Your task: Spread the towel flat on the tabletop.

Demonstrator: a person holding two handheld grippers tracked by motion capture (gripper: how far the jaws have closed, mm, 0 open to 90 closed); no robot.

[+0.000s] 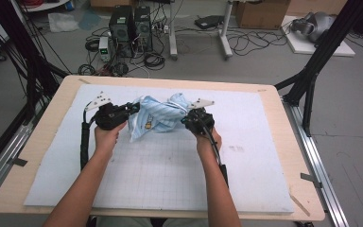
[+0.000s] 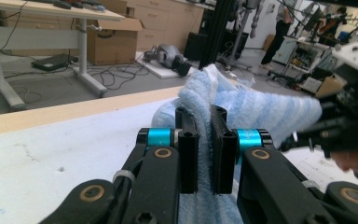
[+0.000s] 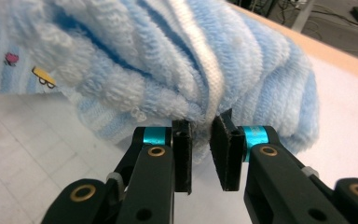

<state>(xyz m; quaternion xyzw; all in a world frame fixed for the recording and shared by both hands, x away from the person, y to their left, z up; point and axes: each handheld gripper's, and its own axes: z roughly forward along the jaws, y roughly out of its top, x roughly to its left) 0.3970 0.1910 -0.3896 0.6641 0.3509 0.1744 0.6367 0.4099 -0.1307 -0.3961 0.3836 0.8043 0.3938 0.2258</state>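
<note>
Gripping a bunched blue-and-white striped towel [image 1: 158,116] from both ends, two hand-held grippers sit over the white grid mat [image 1: 170,175]. Towel lies on the far half of that mat, roughly mid-width, crumpled into a lump, a small cartoon print facing the person's side.

Left gripper [image 1: 133,108] is at the towel's left end, left hand [image 1: 108,135] wrapped round its body, grey plate on top. In the left gripper view its jaws [image 2: 200,140] are clamped tight on a fold of terry cloth, fabric squeezed between the pads and spilling out above and below them. Grasping the towel, clearly.

Right gripper [image 1: 185,122] is at the towel's right end, right hand [image 1: 208,139] behind it, cable trailing back along the forearm. In the right gripper view the jaws [image 3: 203,128] stand nearly together, tips pushed into the towel's thick white-hemmed edge. A bit of the hem looks pinched at the very tips; lower down a narrow gap between the pads is bare. So clenched, with only a shallow bite on the towel edge.

Mat covers most of the wooden tabletop [image 1: 42,137], bare wood showing around it. Beyond the table's far edge: floor with tangled cables, two black computer towers [image 1: 131,26], a cardboard box [image 1: 262,13].
</note>
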